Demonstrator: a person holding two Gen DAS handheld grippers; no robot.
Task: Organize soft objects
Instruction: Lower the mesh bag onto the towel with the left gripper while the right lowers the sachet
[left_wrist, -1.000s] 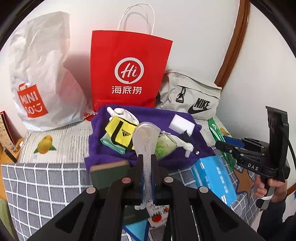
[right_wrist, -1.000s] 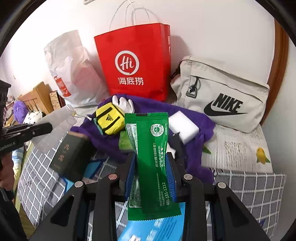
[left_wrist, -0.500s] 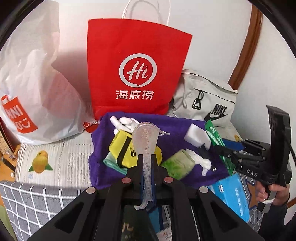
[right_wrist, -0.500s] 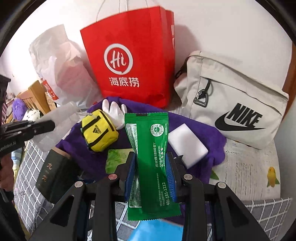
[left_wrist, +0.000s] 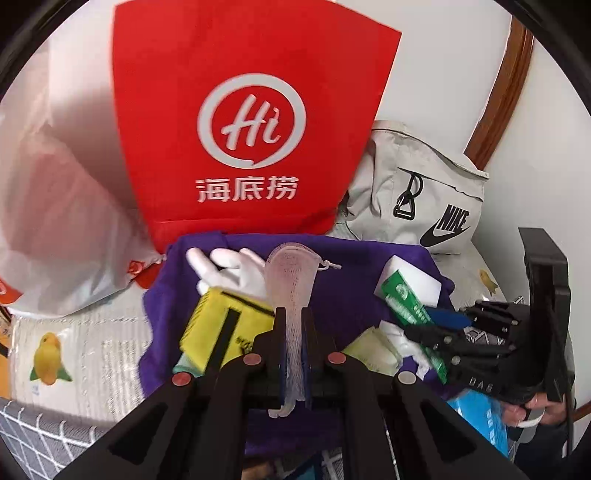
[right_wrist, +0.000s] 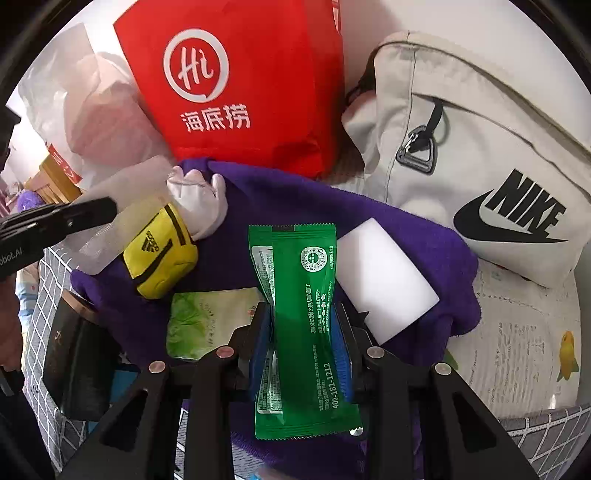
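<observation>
From my seat the biggest thing ahead is the red paper bag (left_wrist: 255, 122), standing at the back with the grey Nike bag (right_wrist: 476, 155) to its right, and both fill more of the 2 wrist views than they did a second ago, so I have brought both hands forward and down over the purple towel (right_wrist: 280, 206) spread on the bed. I read that as the carry being almost over: the 2 soft items are arriving above the pile rather than travelling to it, and release is what remains. On the towel lie the white sponge block (right_wrist: 384, 280), the yellow pouch (right_wrist: 159, 258) with a white glove (right_wrist: 199, 206) touching it, and a pale green packet (right_wrist: 207, 321). My right gripper (right_wrist: 301, 332) is clenched on the green sachet (right_wrist: 295, 314), which stands upright between the pads, its long axis running along the fingers and its top edge pointing toward the red bag, hanging above the towel just beside the sponge. My left gripper (left_wrist: 293, 354) is fully clamped on the mesh pouch (left_wrist: 291, 288), a limp net whose long axis also follows the fingers, rounded end up and drawstring off to the right, over the glove and yellow pouch.
</observation>
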